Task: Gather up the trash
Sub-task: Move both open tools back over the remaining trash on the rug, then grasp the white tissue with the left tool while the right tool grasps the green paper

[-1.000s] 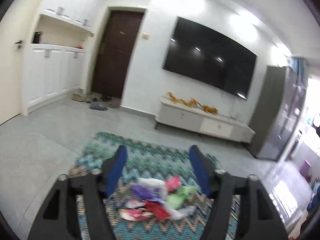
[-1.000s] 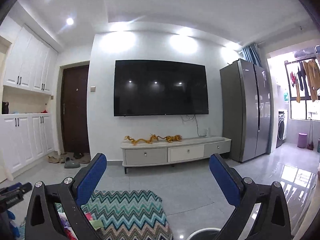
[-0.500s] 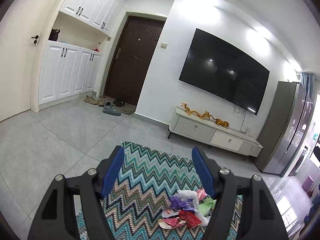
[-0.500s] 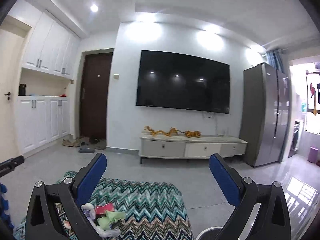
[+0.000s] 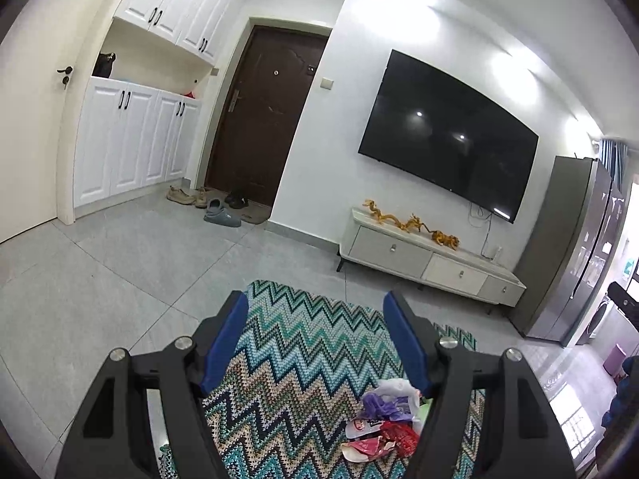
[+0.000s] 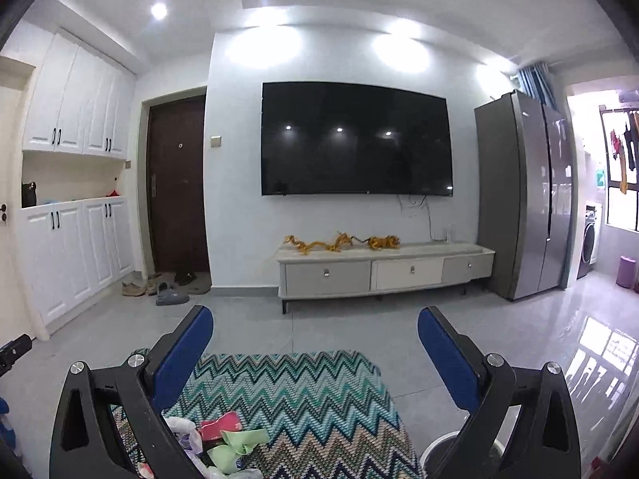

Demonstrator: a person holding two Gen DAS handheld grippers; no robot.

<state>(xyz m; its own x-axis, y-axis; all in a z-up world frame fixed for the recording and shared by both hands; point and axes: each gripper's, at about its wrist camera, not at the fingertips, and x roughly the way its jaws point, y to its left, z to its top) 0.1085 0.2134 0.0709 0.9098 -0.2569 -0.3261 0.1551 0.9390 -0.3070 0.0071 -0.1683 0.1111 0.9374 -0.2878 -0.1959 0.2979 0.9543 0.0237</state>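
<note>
Lying loose near one edge of the zigzag rug (image 5: 303, 363), the trash pile (image 5: 383, 419) is a heap of crumpled wrappers and thin plastic: white bag, purple scrap, red and pink packets, with green paper visible in the right wrist view (image 6: 235, 445). Nothing is collected yet.

The left hand-held gripper (image 5: 315, 339) has its jaws apart and empty; the pile sits low and off toward its right finger, partly hidden behind it. The right hand-held gripper (image 6: 315, 355) likewise stands wide apart and empty, with the pile off toward its left finger. Neither is lined up on the heap.

Risks noted:
- Closing from the present line would likely catch only a stray corner and scatter the rest, since the pieces are light and unconnected.
- Thin plastic may slip from the pads or tear.
- A low approach could snag the rug's knitted surface and drag or bunch it on the smooth tiled floor (image 5: 120, 271).
- Both tools converging on one small heap could collide.
- A round white container (image 6: 443, 455), possibly the bin, shows only partly at the rug's corner; its identity cannot be confirmed.
</note>
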